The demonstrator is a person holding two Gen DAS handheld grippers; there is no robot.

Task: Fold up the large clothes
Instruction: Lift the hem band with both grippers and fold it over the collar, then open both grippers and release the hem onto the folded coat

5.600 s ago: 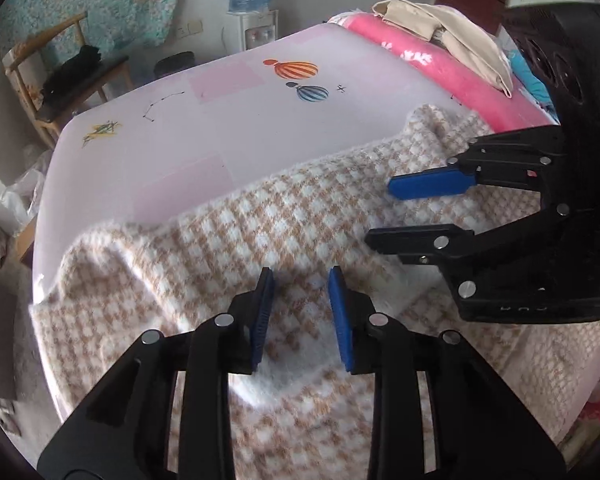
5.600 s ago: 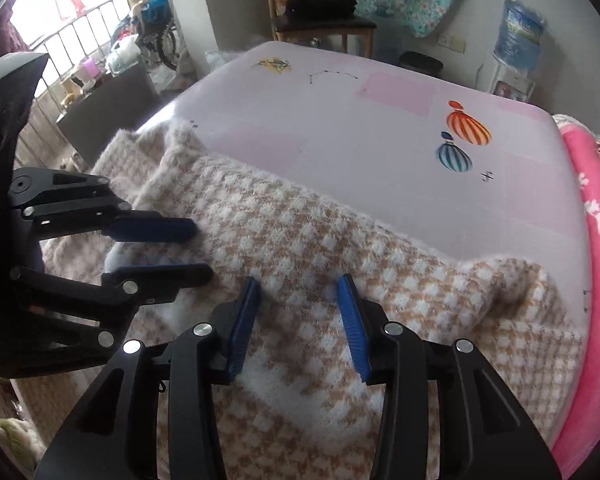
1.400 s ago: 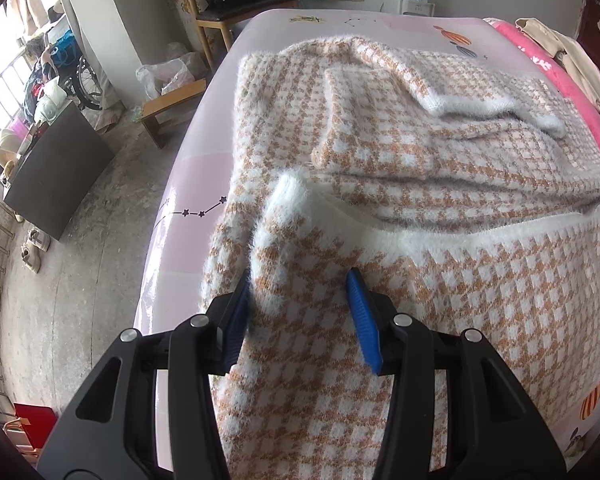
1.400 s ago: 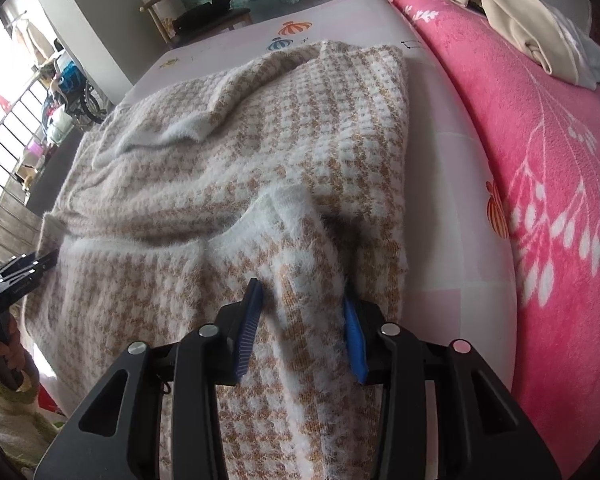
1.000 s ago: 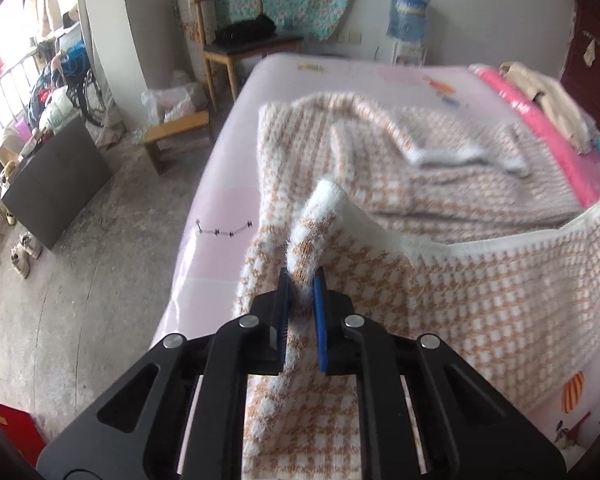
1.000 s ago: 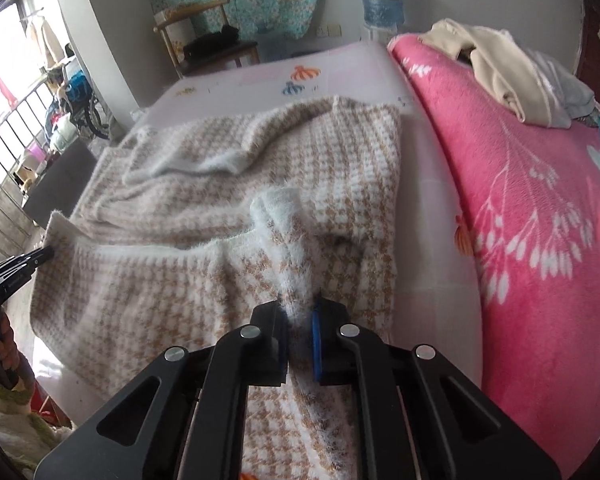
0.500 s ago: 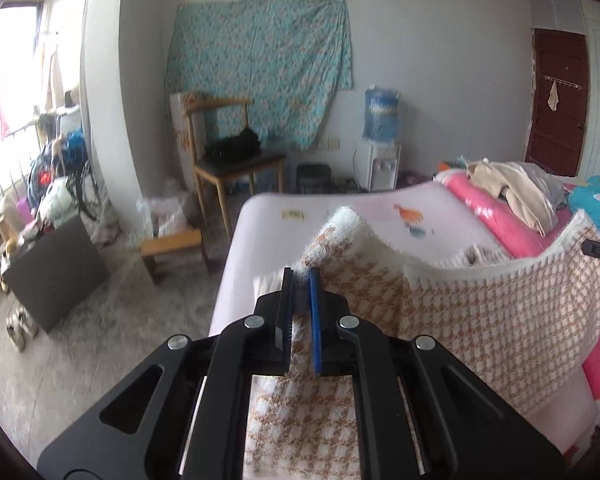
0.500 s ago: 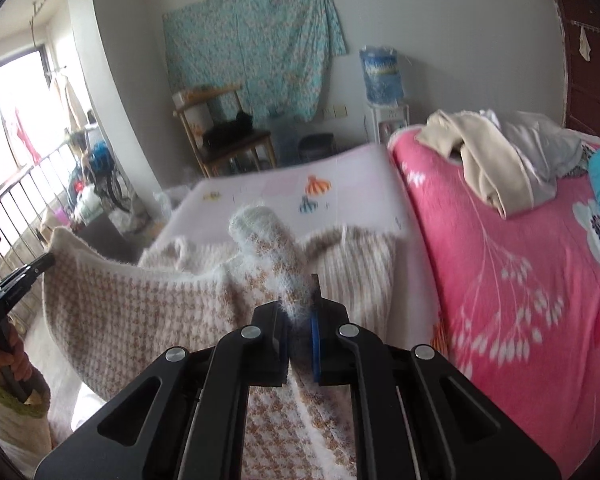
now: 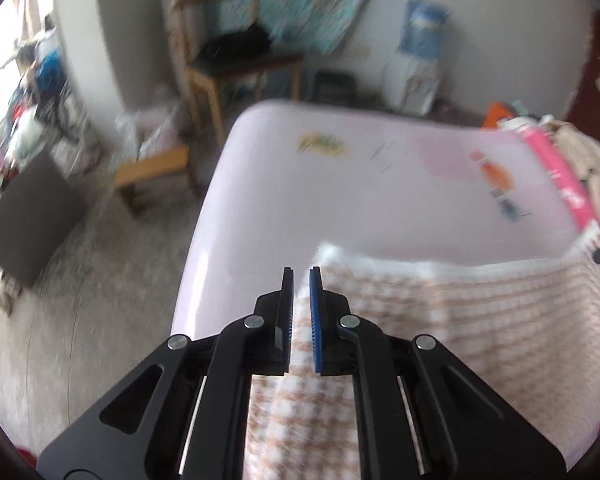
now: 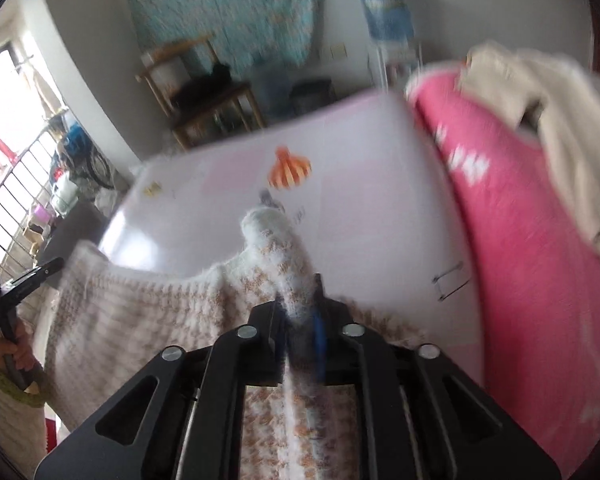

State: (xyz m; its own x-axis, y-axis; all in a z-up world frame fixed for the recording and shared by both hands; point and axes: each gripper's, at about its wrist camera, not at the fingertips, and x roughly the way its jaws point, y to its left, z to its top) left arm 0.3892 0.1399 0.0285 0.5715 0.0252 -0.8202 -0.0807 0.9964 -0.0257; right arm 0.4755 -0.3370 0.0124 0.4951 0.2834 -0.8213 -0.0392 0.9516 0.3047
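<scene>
The garment is a fuzzy beige-and-white houndstooth knit (image 9: 452,320). My left gripper (image 9: 301,276) is shut on its left corner, the cloth running between the blue pads. My right gripper (image 10: 300,300) is shut on its right corner (image 10: 276,248), whose fuzzy white edge sticks up past the fingers. The knit hangs stretched between both grippers, lifted above the pale pink bed sheet (image 9: 380,208). The left gripper also shows at the far left of the right wrist view (image 10: 28,280). Both views are motion-blurred.
A pink floral blanket (image 10: 520,260) with a cream garment (image 10: 548,112) on it lies to the right. A wooden chair (image 9: 236,68), a low stool (image 9: 152,172), a water dispenser (image 9: 416,60) and a dark box (image 9: 24,216) stand beyond the bed.
Both grippers closed on the knit's corners and lifted it off the bed. Since half a second ago they have tipped downward and forward, carrying the stretched edge over the bare sheet.
</scene>
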